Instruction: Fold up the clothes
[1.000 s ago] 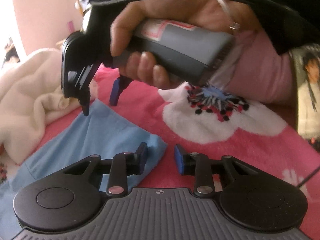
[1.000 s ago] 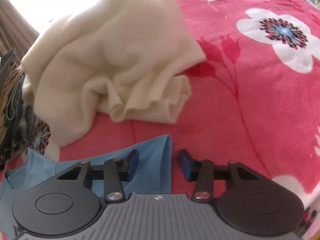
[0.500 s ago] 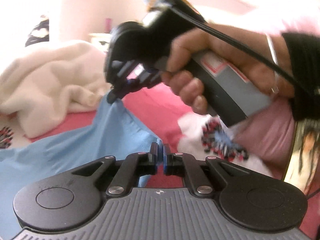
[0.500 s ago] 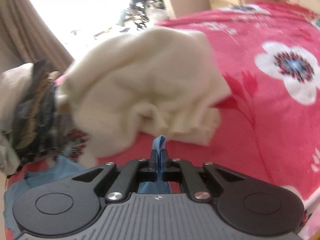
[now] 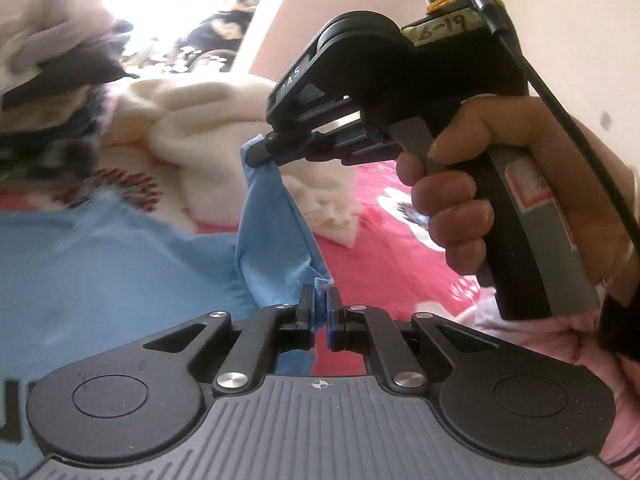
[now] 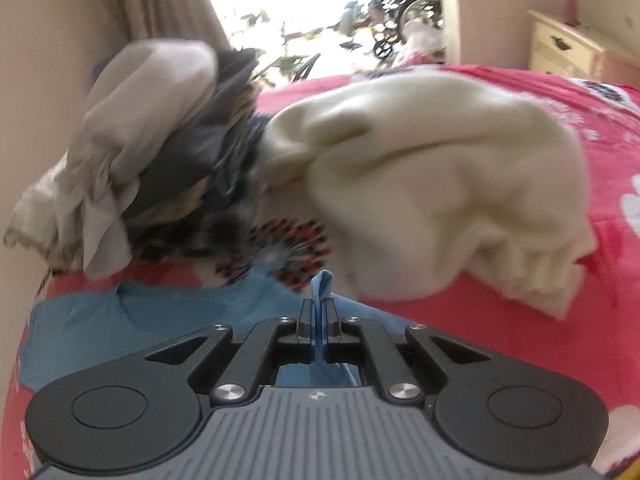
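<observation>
A light blue garment (image 5: 100, 264) lies on the pink flowered bedspread (image 5: 380, 248). My left gripper (image 5: 319, 300) is shut on its edge at the bottom centre of the left wrist view. Higher up in that view my right gripper (image 5: 260, 152), in a person's hand (image 5: 460, 200), is shut on another point of the same edge, and the cloth hangs stretched between the two. In the right wrist view a fold of the blue garment (image 6: 322, 284) pokes up between my right gripper's (image 6: 319, 312) pressed pads, and the rest of the cloth spreads out below and to the left.
A cream sweater (image 6: 440, 184) lies bunched on the bedspread (image 6: 624, 160) just beyond the blue garment. A pile of grey and dark clothes (image 6: 152, 168) sits at the far left by a curtain. A pale bedside cabinet (image 6: 568, 52) stands at the back right.
Both grippers closed on the blue garment's edge, then lifted it off the bedspread. The right gripper rose higher and the left view rolled.
</observation>
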Motion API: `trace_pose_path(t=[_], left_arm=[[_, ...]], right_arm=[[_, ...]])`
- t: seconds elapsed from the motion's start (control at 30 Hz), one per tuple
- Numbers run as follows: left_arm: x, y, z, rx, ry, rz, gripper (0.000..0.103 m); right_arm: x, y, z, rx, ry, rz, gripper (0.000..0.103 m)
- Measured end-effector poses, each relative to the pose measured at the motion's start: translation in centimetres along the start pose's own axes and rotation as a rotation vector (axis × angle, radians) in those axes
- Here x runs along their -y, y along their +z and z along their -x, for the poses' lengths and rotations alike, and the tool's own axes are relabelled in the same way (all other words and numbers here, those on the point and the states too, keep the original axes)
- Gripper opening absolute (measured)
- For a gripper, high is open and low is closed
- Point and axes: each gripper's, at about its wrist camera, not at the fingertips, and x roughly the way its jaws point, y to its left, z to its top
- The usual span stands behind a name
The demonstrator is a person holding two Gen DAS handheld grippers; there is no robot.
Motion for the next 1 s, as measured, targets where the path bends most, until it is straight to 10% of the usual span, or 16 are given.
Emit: trace_pose_path(t=[0.23,0.53,0.87,1.0], left_arm=[[-4.5,-1.4,1.7,-0.061,0.101,0.083,0.011],[-9.8,-0.9,4.9,-0.159,0.070,0.191,0.028],[-10.2,9.3,1.8,-0.152,0.232,-0.223,0.033],[-8.3,8.0,-4.0,-0.206,0.078,-0.329,0.033]], right_arm=[[-1.8,-2.6,-3.6,-0.060,0.115,-0.041,0.031],[5.6,-5.6,6.9,0.019,0.134,-0.300,0.033],[8.5,-13.9,6.0,0.033,0.071,-0.474,0.033],[8.9,-15.1,4.7,0.075,0.044,-0.499,0.036]])
